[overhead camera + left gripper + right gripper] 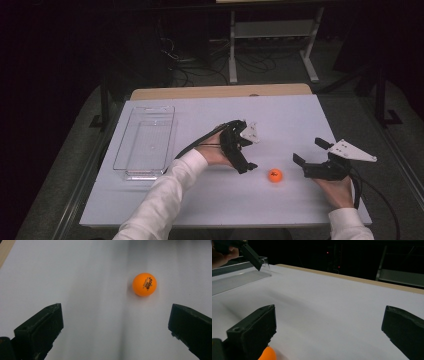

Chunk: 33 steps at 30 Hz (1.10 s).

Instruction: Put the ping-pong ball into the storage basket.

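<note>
Orange ball (275,175) lies between both grippers' released jaws, clear tray (145,142) well apart.

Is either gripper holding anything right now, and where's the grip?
Nothing is held: left gripper and right gripper are open, the orange ball lying free between them.

The person wears a white long-sleeved top, its cuffs ending at the wrists. Each hand carries a black two-jaw gripper: the left gripper (245,152) and the right gripper (310,150) both bear a pale grey three-cornered plate dotted with small holes, and a black cable trails from each. The jaws are blocky, matte black, with small screw holes near their tips.
</note>
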{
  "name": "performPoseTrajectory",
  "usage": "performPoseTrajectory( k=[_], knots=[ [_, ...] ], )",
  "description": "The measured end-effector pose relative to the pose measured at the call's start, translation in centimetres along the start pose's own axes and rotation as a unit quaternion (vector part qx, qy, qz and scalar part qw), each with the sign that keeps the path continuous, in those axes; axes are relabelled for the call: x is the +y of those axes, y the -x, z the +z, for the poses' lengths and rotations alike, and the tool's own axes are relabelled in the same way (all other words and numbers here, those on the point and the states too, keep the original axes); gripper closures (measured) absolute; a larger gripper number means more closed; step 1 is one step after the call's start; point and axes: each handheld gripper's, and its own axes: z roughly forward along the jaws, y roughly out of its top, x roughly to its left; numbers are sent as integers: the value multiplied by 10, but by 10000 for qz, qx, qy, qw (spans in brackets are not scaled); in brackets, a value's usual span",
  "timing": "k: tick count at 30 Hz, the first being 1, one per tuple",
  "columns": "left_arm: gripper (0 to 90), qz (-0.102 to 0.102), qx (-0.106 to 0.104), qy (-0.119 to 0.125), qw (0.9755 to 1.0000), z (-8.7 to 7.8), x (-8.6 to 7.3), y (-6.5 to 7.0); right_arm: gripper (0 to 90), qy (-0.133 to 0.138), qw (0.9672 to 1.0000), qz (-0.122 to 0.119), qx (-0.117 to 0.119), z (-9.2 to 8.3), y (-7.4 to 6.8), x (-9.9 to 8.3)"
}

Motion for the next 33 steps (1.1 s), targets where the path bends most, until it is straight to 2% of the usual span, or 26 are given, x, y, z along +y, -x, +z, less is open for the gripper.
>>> performPoseTrajectory(
  k=[12,29,33],
  knots=[
    [0,7,-158,-55,9999,16,8,5,0,7,10000,-26,10,-1,0,0],
    [0,105,-313,-236,9992,34,18,9,0,18,10000,-18,10,0,1,0],
    [0,186,-370,-270,9988,41,19,12,0,1,10000,-25,7,0,0,0]
  ],
)
